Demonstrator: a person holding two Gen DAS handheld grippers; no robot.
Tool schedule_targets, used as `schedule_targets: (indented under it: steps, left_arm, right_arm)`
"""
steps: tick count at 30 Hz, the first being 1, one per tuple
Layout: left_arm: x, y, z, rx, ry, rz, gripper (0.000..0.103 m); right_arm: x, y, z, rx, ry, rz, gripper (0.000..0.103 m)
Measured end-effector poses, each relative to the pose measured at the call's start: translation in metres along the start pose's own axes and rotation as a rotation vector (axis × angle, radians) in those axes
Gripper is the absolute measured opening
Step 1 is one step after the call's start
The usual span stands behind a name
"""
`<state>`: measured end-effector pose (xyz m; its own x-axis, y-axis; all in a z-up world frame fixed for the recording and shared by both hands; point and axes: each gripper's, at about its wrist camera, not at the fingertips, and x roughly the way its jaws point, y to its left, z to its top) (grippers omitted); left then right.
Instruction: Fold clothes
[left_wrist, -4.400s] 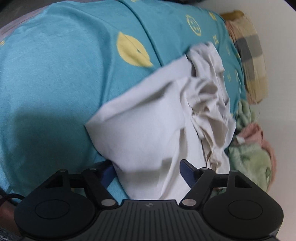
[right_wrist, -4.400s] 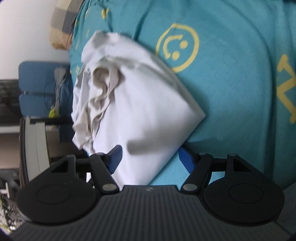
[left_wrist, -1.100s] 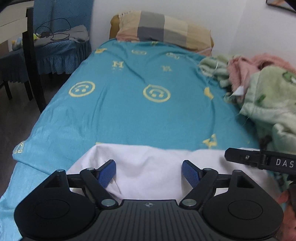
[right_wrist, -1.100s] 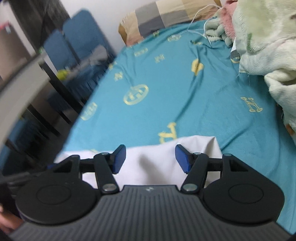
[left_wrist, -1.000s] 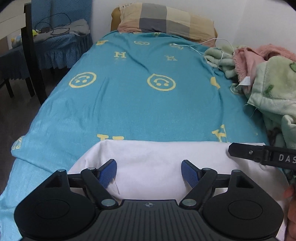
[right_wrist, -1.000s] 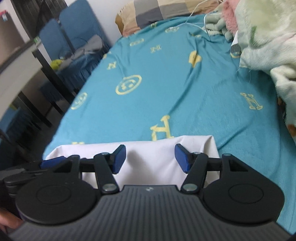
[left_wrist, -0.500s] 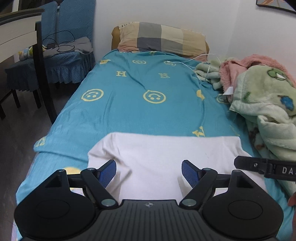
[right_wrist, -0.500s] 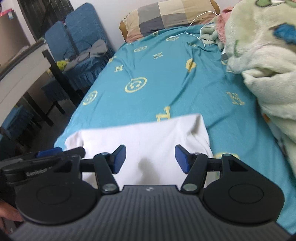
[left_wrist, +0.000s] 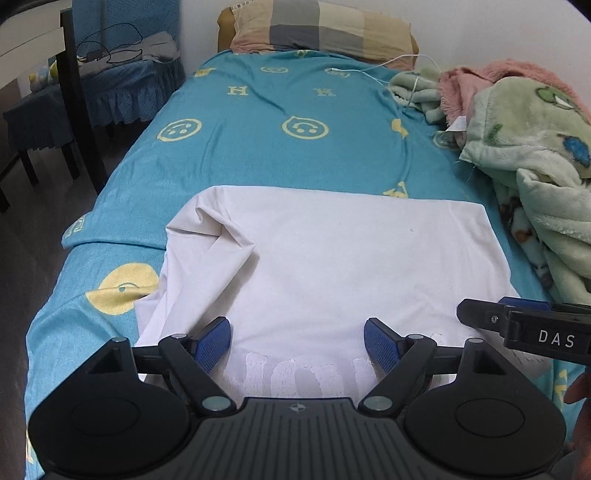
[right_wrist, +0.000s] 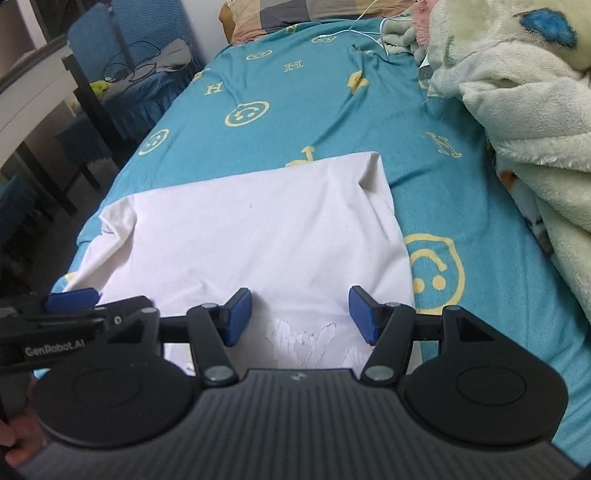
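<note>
- While both tools hang above the near end of the bed (left_wrist: 258, 155), a white garment (left_wrist: 332, 266) lies spread across the turquoise sheet, its far edge running nearly straight from one side to the other.
- Left gripper (left_wrist: 297, 341): its blue-padded fingers (left_wrist: 212, 338) stand wide apart and released, with nothing between them; the garment's white printed lettering (left_wrist: 295, 374) shows in the gap below.
- Right gripper (right_wrist: 300, 314): its fingers (right_wrist: 238, 315) are likewise spread and hold nothing, poised over the near part of the cloth, where cracked white print is also visible.
- From the left wrist view, the right gripper reaches in at the right edge, over the garment's near right portion; from the right wrist view, the left gripper enters at the left edge, over the near left corner.
- Garment's far left corner (left_wrist: 207, 221) is rumpled, with a fold turned over; the far right corner (right_wrist: 373, 177) puckers up slightly.
- Fleecy green blanket (left_wrist: 535, 177) is heaped along the right side of the bed, just beside the garment's right edge, with pink fabric (left_wrist: 476, 79) behind it.
- Checked pillow (left_wrist: 321, 29) sits at the head of the bed, and a white cable (left_wrist: 384, 66) trails across the sheet near it.
- Blue covered chair (left_wrist: 122, 70) with cords on its seat stands left of the bed.
</note>
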<state>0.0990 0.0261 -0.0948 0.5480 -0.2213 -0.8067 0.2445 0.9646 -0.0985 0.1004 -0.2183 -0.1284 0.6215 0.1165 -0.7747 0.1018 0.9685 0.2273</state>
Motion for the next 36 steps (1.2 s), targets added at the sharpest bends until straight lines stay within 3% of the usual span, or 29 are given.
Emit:
schedule_targets:
  steps: [5,12,25,29,32,36]
  left_arm:
    - [-0.011,0.004,0.0,-0.046,0.025,-0.022,0.082]
    - [-0.039,0.037,-0.009,-0.267,0.121,-0.218,0.087]
    - [-0.023,0.062,-0.029,-0.47,0.223,-0.28,0.087]
    - [-0.022,0.061,-0.036,-0.461,0.347,-0.305,0.087]
    - [-0.017,0.066,-0.045,-0.507,0.371,-0.333,0.087]
    - [-0.001,0.076,-0.047,-0.607,0.369,-0.29,0.088]
  right_arm:
    - [-0.002,-0.006,0.0,0.035,0.003,0.02,0.061]
    - [-0.003,-0.011,0.0,0.068,0.006,0.037,0.061]
    - [-0.001,-0.014,0.002,0.1,0.013,0.044,0.06]
    - [0.0,-0.015,0.002,0.102,0.013,0.043,0.06]
    - [-0.001,-0.016,0.002,0.115,0.013,0.043,0.06]
    - [0.0,-0.018,0.004,0.143,0.015,0.05,0.061]
